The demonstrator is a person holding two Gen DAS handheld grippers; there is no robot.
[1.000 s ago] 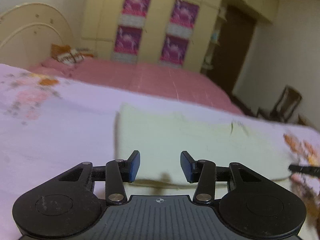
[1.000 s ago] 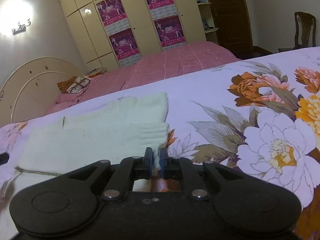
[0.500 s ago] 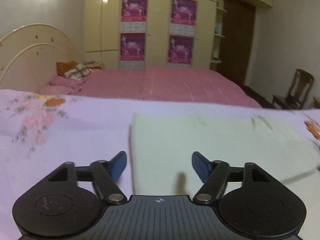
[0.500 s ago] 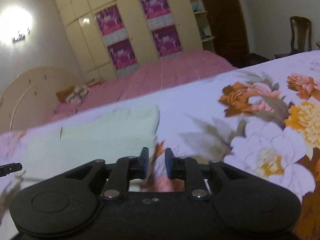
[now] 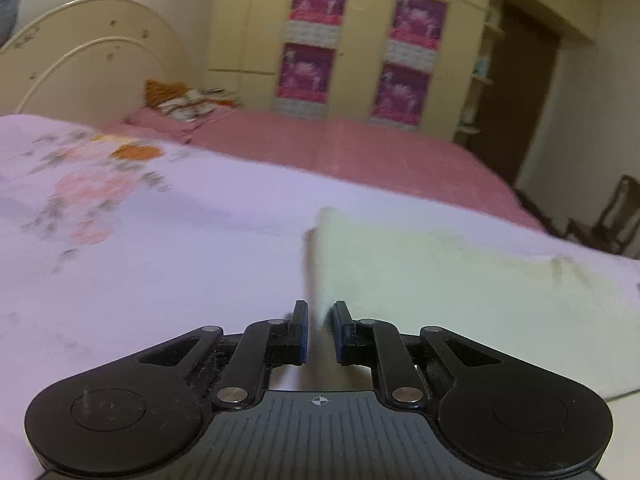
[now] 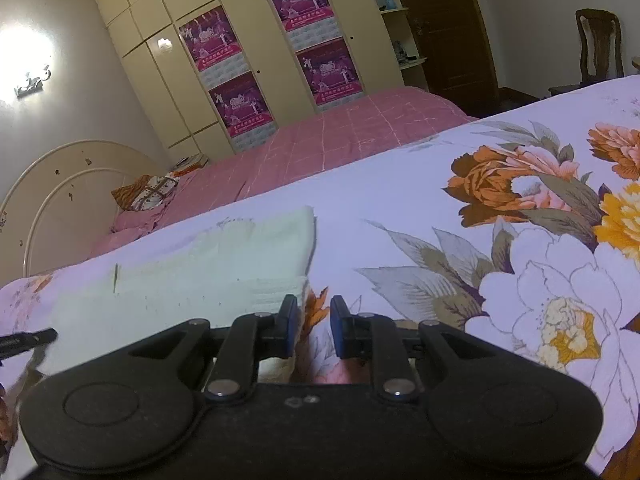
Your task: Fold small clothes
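A pale green folded garment [image 5: 460, 292] lies flat on the floral bedsheet [image 5: 140, 264]. My left gripper [image 5: 319, 320] sits at the garment's near left corner, its jaws narrowly apart with the cloth edge between them; nothing looks pinched. In the right wrist view the same garment [image 6: 208, 272] lies left of centre. My right gripper [image 6: 314, 318] is slightly open and empty just past the garment's near right corner, over the sheet. The tip of the left gripper [image 6: 28, 338] shows at the left edge.
The floral sheet [image 6: 520, 240] spreads wide to the right. A pink bed [image 6: 340, 136] with a cushion [image 6: 146, 192] and a cream headboard [image 5: 92, 68] lies behind. Wardrobes, a dark door and a wooden chair [image 6: 598, 50] stand at the back.
My left gripper moved left to the garment's corner and narrowed from wide open. My right gripper let go of the garment's edge and opened slightly.
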